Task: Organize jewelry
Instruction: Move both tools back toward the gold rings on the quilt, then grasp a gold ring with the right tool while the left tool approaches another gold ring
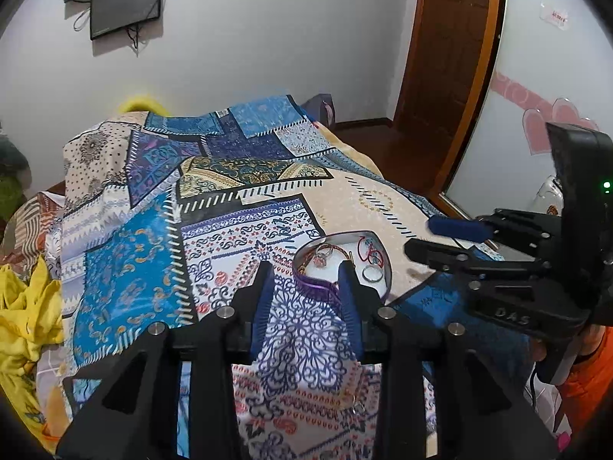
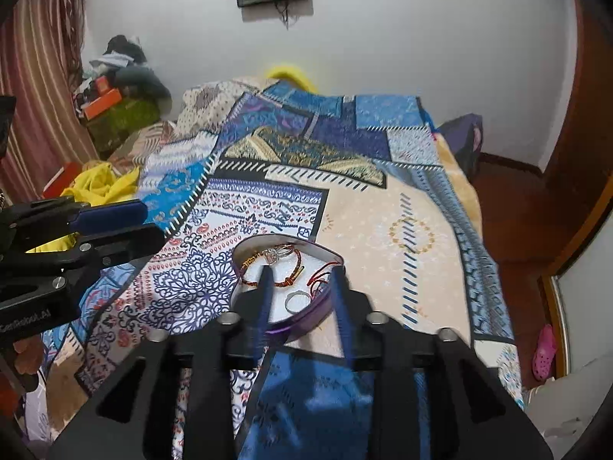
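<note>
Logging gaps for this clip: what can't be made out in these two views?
- Heart-shaped box: in the left wrist view, the left tool's fingers cover part of its near wall and floor.
- Box contents: in the right wrist view, the right tool's fingers hide part of the bracelet and red cord.
- Silver ring: too small for detail.
- Small item on the quilt: too small and blurred to identify.

1. The left wrist view looks forward along the left gripper (image 1: 306, 280), from just above the bedspread (image 1: 161, 207), toward the far wall.
2. The right wrist view looks the same way along the right gripper (image 2: 300, 280), from further right.
3. Both views are close to the purple heart-shaped box (image 1: 306, 278) and share it, the bedspread and the wall screen (image 1: 124, 5).
</note>
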`<action>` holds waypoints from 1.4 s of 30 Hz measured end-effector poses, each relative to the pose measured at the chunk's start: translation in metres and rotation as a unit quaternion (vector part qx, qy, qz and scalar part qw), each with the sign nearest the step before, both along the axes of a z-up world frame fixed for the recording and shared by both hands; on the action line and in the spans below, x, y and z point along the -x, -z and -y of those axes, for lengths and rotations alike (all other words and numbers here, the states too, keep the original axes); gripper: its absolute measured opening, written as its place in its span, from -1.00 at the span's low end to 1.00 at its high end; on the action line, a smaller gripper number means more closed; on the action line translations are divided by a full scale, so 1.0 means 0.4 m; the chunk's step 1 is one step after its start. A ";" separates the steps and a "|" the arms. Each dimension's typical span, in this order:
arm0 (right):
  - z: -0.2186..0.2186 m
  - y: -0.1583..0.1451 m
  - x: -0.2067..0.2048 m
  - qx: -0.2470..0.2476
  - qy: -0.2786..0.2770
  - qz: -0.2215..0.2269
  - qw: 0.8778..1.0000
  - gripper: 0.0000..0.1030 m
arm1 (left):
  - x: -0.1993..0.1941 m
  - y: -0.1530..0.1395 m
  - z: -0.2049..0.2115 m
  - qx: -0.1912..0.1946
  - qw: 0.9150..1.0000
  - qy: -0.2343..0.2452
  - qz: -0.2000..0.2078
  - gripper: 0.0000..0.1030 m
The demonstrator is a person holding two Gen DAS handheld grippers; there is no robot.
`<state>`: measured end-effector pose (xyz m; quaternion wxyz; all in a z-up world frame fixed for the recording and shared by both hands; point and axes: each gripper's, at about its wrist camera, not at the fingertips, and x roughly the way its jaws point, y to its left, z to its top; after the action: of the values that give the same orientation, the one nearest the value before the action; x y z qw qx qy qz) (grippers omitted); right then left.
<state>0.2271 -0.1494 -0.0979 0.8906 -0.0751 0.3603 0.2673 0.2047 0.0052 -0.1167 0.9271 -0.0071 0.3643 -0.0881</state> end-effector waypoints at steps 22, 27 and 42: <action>0.012 0.066 0.157 0.010 0.001 -0.014 1.000 -0.21 | 0.166 0.064 -0.011 -0.006 0.999 0.014 -0.044 -0.22; -0.006 0.111 0.171 0.023 -0.013 -0.035 0.999 -0.21 | 0.179 0.095 -0.003 -0.004 0.998 0.018 -0.059 -0.22; -0.075 0.182 0.199 0.068 -0.077 -0.042 0.994 -0.21 | 0.186 0.151 -0.006 -0.012 0.996 0.023 -0.082 -0.29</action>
<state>0.1474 -0.1194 -0.1709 0.8442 -0.1518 0.4083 0.3123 0.1302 0.0076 -0.1773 0.8917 0.0048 0.4405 -0.1045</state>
